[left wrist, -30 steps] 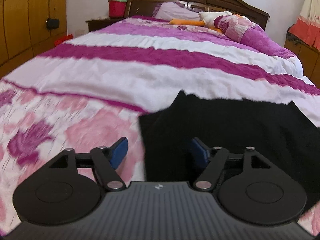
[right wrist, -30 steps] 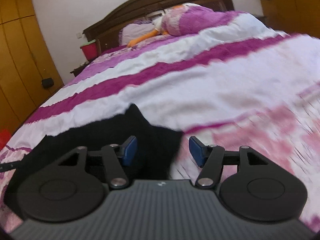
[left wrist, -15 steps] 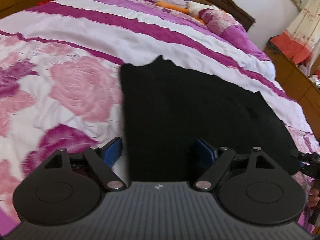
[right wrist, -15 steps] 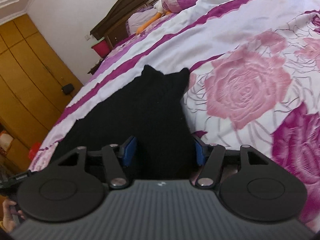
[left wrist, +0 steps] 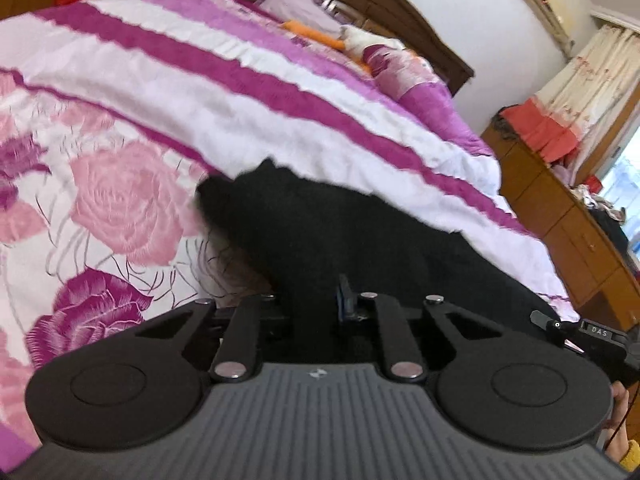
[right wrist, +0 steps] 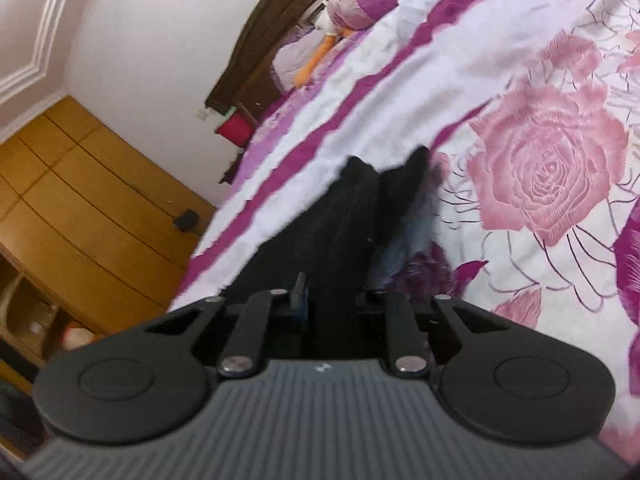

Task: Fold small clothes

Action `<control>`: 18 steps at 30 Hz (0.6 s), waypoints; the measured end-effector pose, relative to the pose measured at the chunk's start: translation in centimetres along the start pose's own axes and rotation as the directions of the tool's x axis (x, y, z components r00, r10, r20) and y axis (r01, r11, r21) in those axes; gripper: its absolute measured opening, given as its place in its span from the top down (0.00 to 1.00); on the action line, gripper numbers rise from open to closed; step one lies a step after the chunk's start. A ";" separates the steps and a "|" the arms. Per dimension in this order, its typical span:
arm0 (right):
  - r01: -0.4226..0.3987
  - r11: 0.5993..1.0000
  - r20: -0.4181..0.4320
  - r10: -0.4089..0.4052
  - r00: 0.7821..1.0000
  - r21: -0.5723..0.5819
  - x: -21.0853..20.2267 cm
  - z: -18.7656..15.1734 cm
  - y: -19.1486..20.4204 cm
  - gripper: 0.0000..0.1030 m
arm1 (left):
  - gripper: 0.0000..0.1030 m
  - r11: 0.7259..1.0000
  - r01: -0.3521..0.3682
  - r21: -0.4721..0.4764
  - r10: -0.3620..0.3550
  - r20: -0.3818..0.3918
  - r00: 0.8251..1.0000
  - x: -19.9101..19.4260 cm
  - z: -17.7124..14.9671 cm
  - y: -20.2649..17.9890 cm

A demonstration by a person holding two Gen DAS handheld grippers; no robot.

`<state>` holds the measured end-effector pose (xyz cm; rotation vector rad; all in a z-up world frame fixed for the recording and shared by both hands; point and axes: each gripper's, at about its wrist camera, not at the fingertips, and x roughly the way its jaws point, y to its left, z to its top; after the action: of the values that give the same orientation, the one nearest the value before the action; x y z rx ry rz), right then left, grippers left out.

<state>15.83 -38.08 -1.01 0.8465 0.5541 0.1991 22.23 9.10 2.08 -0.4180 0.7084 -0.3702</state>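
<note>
Left gripper [left wrist: 314, 306] pinched tight on black garment [left wrist: 360, 232] edge; right gripper [right wrist: 332, 300] likewise clamped on its other edge; cloth partly lifted off floral bedspread [left wrist: 120, 184].

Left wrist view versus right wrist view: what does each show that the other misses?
Only the left wrist view shows the cream patterned curtain, the orange cloth on the low wooden cabinet, and the other handheld unit's black tip.

Only the right wrist view shows the tall wooden wardrobe.

Both show the pink floral bedspread and tongs shut on the black knit garment: left tongs, right tongs.
</note>
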 end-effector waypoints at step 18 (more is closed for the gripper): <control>0.218 0.948 -0.013 -0.227 0.974 -0.231 -10.1 -6.0 1.2 0.74 | 0.80 0.982 -0.165 0.091 0.172 -0.082 0.982 -5.8 -5.8 0.8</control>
<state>4.14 -37.18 0.57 0.5518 0.6456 0.0706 14.36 11.01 0.89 -0.2605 0.8066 -0.2585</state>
